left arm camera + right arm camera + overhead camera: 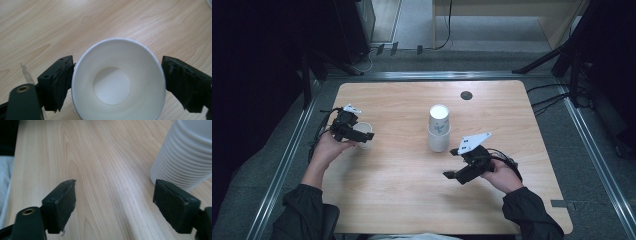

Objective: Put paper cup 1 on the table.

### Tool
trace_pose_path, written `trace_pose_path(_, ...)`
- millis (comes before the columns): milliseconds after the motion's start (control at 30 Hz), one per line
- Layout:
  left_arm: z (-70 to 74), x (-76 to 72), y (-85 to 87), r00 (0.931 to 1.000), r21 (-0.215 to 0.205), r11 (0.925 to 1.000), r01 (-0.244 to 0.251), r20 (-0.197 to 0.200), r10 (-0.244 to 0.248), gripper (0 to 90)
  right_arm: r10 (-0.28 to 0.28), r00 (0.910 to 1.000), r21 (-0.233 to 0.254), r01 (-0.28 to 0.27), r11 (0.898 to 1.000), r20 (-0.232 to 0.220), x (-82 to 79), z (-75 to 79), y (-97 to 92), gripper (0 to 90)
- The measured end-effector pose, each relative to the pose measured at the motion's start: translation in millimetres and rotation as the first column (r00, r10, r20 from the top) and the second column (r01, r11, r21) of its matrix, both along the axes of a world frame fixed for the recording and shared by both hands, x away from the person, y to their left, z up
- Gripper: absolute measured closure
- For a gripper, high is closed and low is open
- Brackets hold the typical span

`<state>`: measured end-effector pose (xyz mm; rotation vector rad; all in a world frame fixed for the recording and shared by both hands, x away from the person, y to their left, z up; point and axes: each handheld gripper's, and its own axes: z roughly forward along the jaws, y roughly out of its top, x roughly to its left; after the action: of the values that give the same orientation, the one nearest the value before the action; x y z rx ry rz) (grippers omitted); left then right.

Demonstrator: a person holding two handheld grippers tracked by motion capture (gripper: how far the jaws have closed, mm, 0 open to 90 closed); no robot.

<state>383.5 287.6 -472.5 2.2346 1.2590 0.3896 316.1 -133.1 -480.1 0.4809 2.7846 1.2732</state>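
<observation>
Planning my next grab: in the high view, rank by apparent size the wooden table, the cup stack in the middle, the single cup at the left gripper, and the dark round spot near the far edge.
1. Wooden table
2. Cup stack
3. Single cup, partly hidden by the left gripper
4. Dark round spot

Both forearms reached in from the near edge. The left tongs (362,135) pointed right, jaws spread wide apart; the right tongs (452,163) pointed left, jaws likewise agape.

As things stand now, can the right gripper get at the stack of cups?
Probably yes: the right gripper is open, the stack of cups stands close beside it, and bare table lies between them.
</observation>
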Motion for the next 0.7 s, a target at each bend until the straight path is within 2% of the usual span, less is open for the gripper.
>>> trace_pose_path(67,2.8,-0.4,2.3,0.9999,-0.022,0.9997,-0.009,0.005,0.009,12.6,-0.018,0.9998,0.01,0.018,1.0,-0.009,1.6,4.4,-1.9,14.3)
trace_pose_path(133,6.3,-2.0,4.6,0.9998,-0.037,0.9991,-0.019,0.006,0.02,12.6,-0.055,0.9985,0.023,0.055,0.998,-0.005,3.9,8.7,-3.1,15.4)
trace_pose_path(167,8.0,-3.5,5.0,0.9997,-0.036,0.9991,-0.02,0.012,0.021,12.6,-0.068,0.9975,0.025,0.068,0.997,-0.019,5.4,10.8,-4.2,17.0)
trace_pose_path(267,13.4,-8.4,5.1,0.9993,-0.034,0.9992,-0.021,0.029,0.022,12.6,-0.017,0.998,0.047,0.02,0.999,-0.061,9.6,16.7,-7.9,15.5)
trace_pose_path(300,15.5,-10.2,5.2,0.9993,-0.034,0.9993,-0.018,0.033,0.019,12.6,-0.011,0.9986,0.055,0.014,0.998,-0.052,11.1,19.1,-8.0,15.4)
trace_pose_path(400,20.7,-16.3,5.4,0.9988,-0.045,0.999,-0.009,0.048,0.011,12.7,-0.061,0.9979,0.06,0.062,0.996,-0.021,15.4,27.8,-7.6,16.8)
trace_pose_path(467,21.9,-20.2,5.9,0.9988,-0.07,0.9975,0.011,0.047,-0.008,13.0,-0.077,0.9968,0.071,0.078,0.994,-0.022,19.7,31.8,-8.0,16.8)
trace_pose_path(533,22.7,-23.9,6.4,0.9989,-0.047,0.9989,0.004,0.047,-0.001,13.1,-0.087,0.996,0.068,0.088,0.994,-0.018,23.1,34.6,-8.3,16.8)
trace_pose_path(633,26.7,-30.3,8.0,0.9984,-0.057,0.9984,0.003,0.057,0.001,13.2,-0.105,0.9945,0.061,0.105,0.993,-0.005,26.1,39.4,-8.8,17.1)
trace_pose_path(700,31.0,-35.9,8.1,0.9976,-0.064,0.998,0.003,0.069,0.001,13.4,-0.111,0.9938,0.063,0.111,0.992,-0.012,29.3,43.5,-10.0,18.6)
